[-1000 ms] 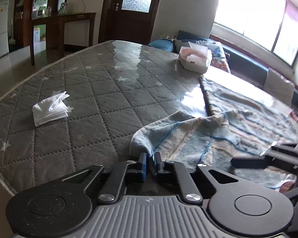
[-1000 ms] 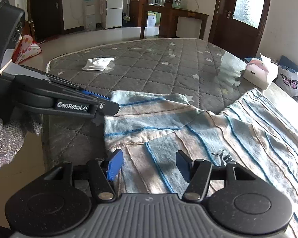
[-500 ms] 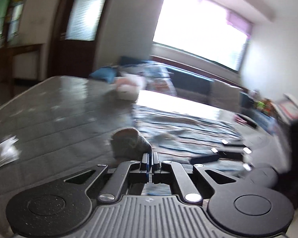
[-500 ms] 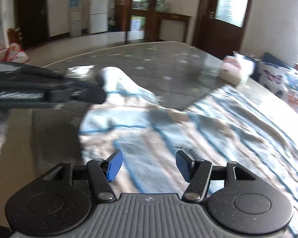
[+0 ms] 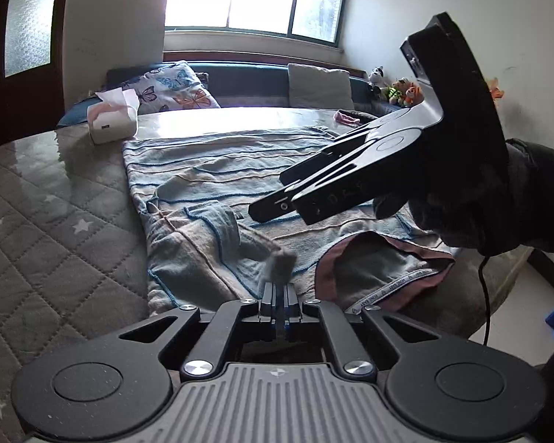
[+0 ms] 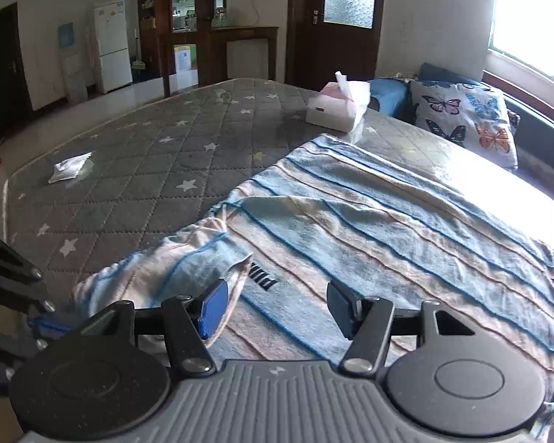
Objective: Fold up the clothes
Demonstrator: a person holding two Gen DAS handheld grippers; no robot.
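A blue-and-cream striped garment (image 5: 218, 184) (image 6: 387, 221) lies spread over a grey quilted mattress (image 5: 55, 229) (image 6: 158, 170). My left gripper (image 5: 279, 291) is shut on a bunched corner of the garment (image 5: 279, 265), lifted and drawn back over the rest of the cloth. The right gripper (image 6: 273, 304) stands open just above the garment, with a folded-over flap (image 6: 203, 258) by its left finger and nothing between its fingers. In the left wrist view the right gripper (image 5: 273, 208) hovers above the cloth, held by a gloved hand (image 5: 498, 206). A pinkish inner lining (image 5: 380, 265) shows at the near hem.
A white tissue box (image 5: 110, 118) (image 6: 336, 107) sits on the mattress past the garment. A crumpled tissue (image 6: 70, 168) lies near the mattress's far left edge. A butterfly cushion (image 6: 465, 118), a sofa and toys (image 5: 399, 90) line the window wall.
The left gripper has swung right with the garment's corner, carrying it over the spread cloth. The right gripper stayed open and shifted forward over the garment.
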